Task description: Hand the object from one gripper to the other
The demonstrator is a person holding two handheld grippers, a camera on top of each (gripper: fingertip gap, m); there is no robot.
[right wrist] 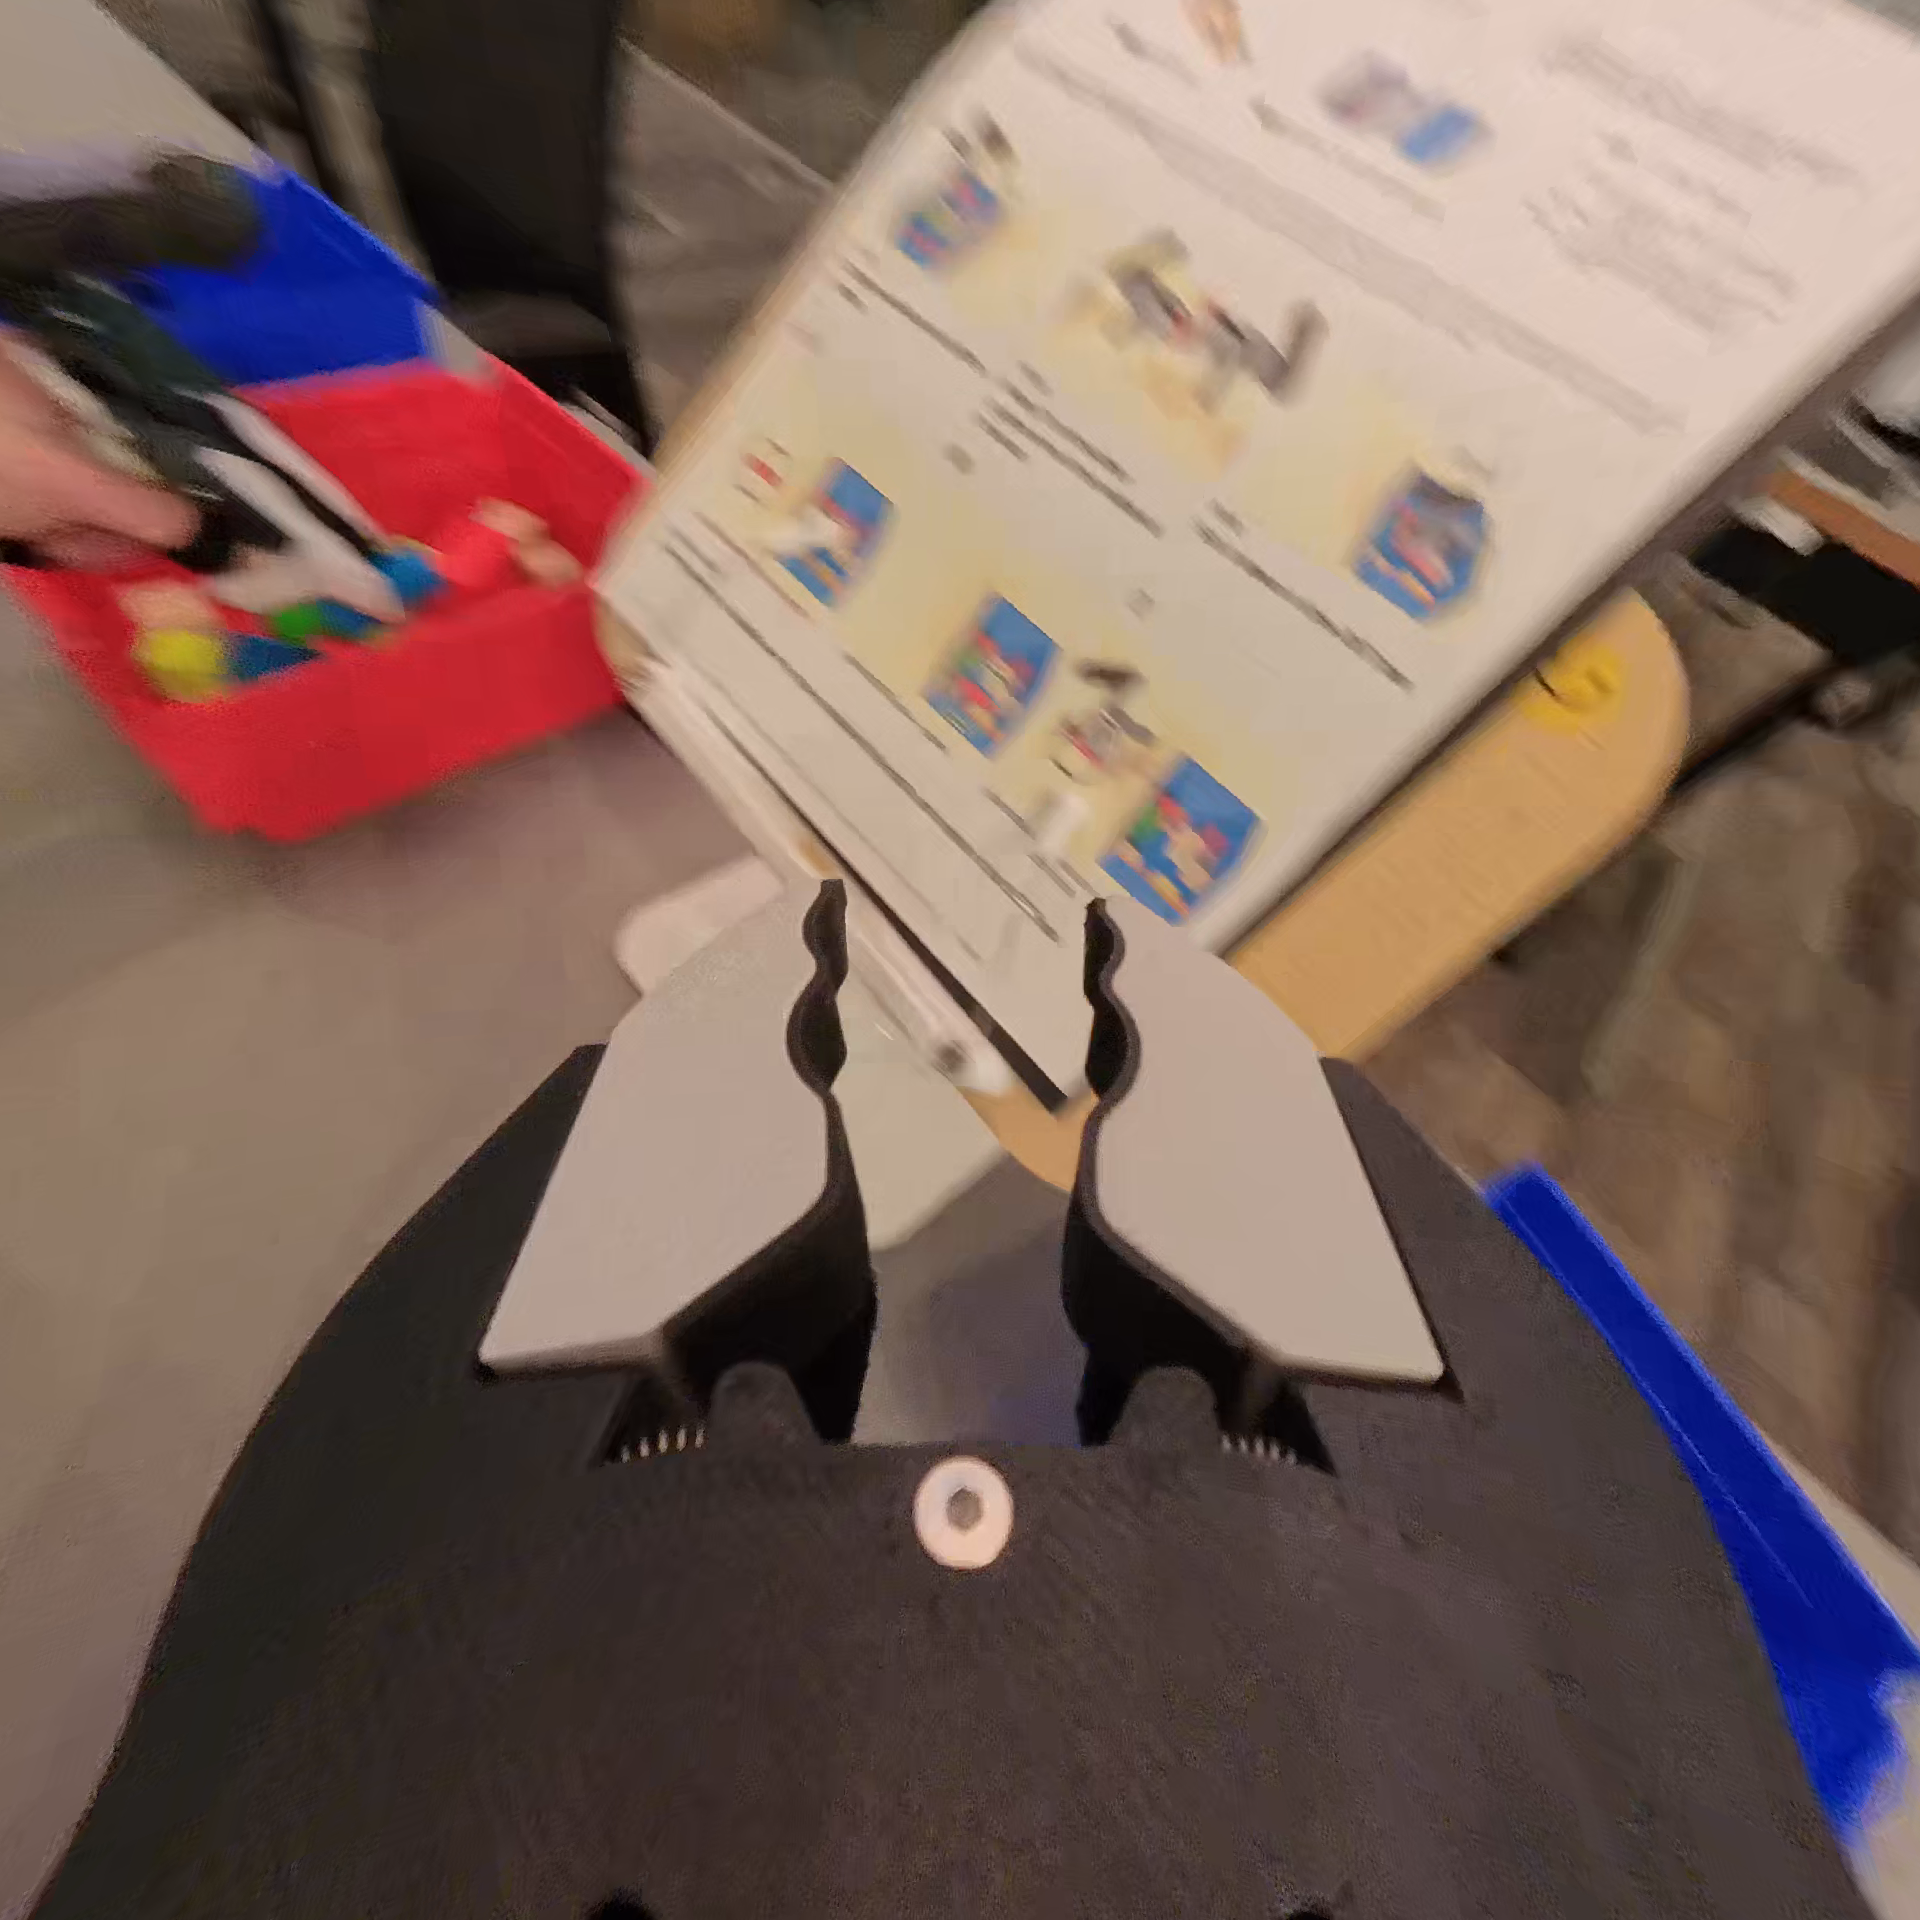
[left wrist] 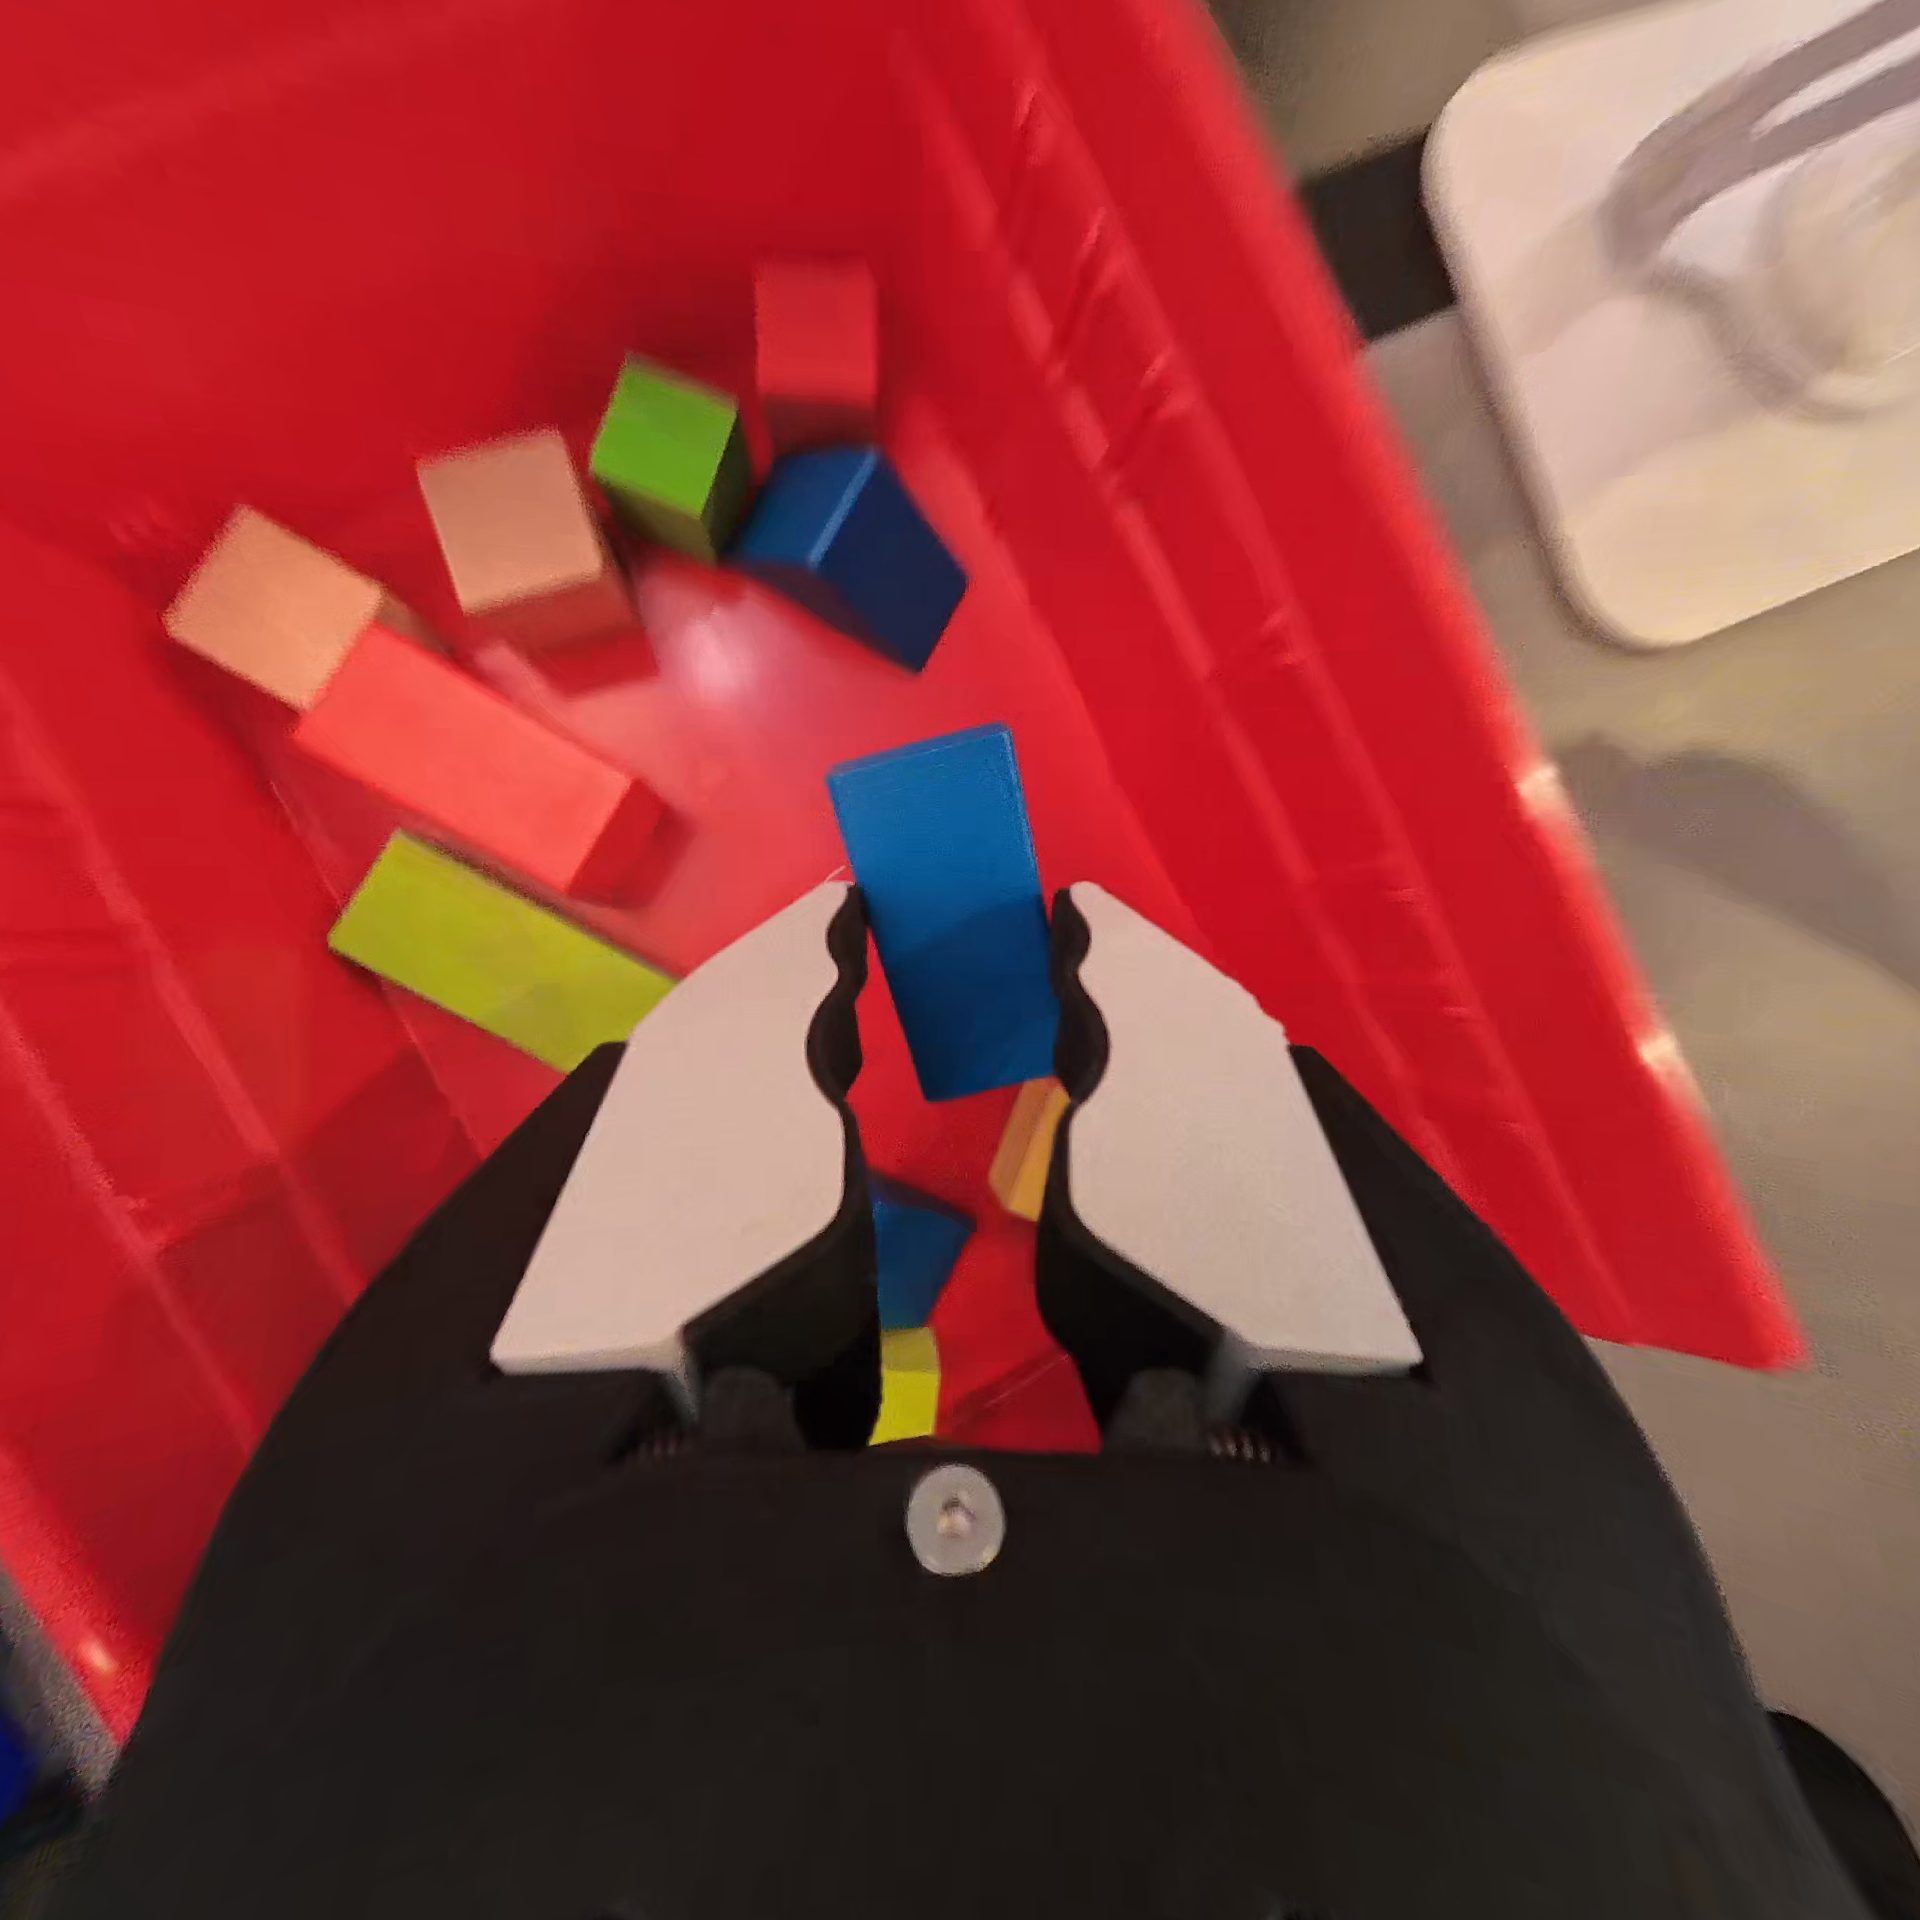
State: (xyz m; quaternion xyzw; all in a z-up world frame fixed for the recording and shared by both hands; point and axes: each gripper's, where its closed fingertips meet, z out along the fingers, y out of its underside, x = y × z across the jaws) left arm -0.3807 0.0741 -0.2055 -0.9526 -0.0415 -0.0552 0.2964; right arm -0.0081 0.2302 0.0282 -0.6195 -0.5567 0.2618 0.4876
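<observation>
Blue block clamped in left gripper, over red bin. Black pads pressed on both long sides; upper half sticking out past fingertips, lower end back between fingers, tilted slightly left at top. Below in bin: loose blocks, incl. red long block, lime long block, green block, dark blue block, two tan blocks. Right gripper well apart over grey table, fingers spread wide w/ nothing between pads; pointed at tilted printed sheet on white stand. Same bin seen far left in right wrist view, w/ left gripper and hand above it. Heavy motion blur in both views.
</observation>
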